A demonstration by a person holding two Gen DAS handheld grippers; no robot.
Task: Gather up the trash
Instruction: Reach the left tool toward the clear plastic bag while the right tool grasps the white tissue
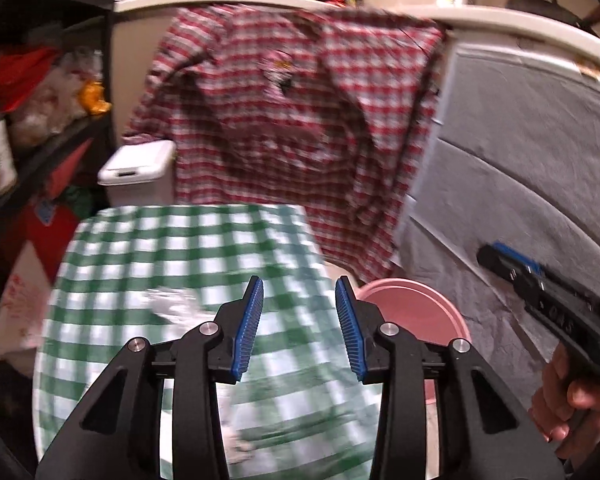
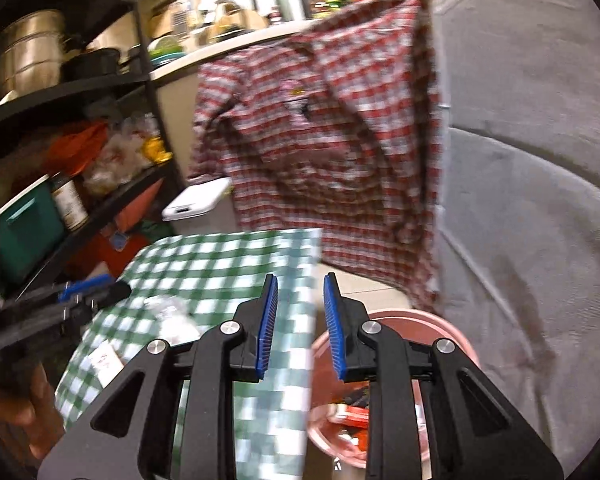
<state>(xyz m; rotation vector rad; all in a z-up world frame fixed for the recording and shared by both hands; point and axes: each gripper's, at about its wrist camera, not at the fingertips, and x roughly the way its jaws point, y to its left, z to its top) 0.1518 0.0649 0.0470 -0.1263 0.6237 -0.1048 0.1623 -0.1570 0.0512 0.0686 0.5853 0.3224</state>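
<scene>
A table under a green-and-white checked cloth (image 1: 188, 248) (image 2: 228, 256) fills the foreground. On it lies a crumpled white wad of trash (image 1: 172, 306) (image 2: 168, 314), with a white paper slip (image 2: 104, 360) printed in red just in front of it. A pink bin (image 1: 416, 312) (image 2: 444, 330) stands at the table's right edge, with red wrappers (image 2: 352, 416) inside. My left gripper (image 1: 299, 284) (image 2: 100, 288) hovers open above the cloth, nothing between its pads. My right gripper (image 2: 300, 280) (image 1: 490, 255) is open and empty over the table edge beside the bin.
A red plaid shirt (image 1: 292, 112) (image 2: 320, 128) hangs over a cream partition behind the table. A white lidded bin (image 1: 138, 166) stands on the floor, a black shelf rack (image 2: 80, 88) of pots and packages stands left, and a grey covered panel (image 2: 532, 160) stands right. A hand (image 1: 560, 396) grips the right tool.
</scene>
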